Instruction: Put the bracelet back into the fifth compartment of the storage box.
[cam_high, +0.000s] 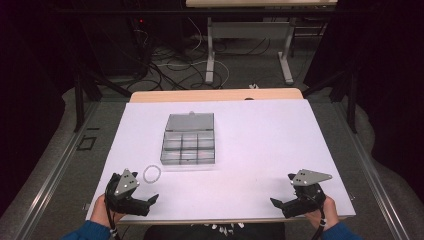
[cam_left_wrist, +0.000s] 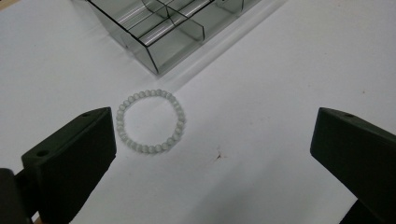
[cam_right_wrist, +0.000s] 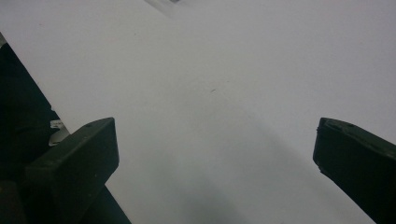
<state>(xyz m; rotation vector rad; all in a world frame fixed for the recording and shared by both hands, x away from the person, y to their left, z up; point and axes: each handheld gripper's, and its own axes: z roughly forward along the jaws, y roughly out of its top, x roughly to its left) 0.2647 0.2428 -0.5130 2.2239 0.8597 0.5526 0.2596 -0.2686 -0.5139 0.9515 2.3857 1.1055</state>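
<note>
bracelet (cam_left_wrist: 150, 121) of small pale beads is laid flat on the white table sheet (cam_high: 260, 145), just in front of the clear compartment box (cam_high: 189, 145), off that box's near left corner and apart from it. its loop is seen fully rounded and closed, nothing resting on it, which leaves every side free to be approached. the beads are milky white to faintly green, even in size, slightly glossy, and strung close together; against the white sheet they are hard to pick out from the high view.

the box is seen with its lid (cam_high: 190, 121) swung back and its divided cells exposed, so it is judged to be readied for the bracelet to be dropped in.

nearer the person than the box, the left gripper (cam_high: 145, 202) is held low over the sheet with its jaws spread wide and nothing between them; the bracelet lies just ahead of its left jaw, not touched, so an approach is judged to be in hand. well to the right of the box, the right gripper (cam_high: 280, 204) is kept at the table's near edge, jaws likewise spread and empty, apparently parked out of the way.
</note>
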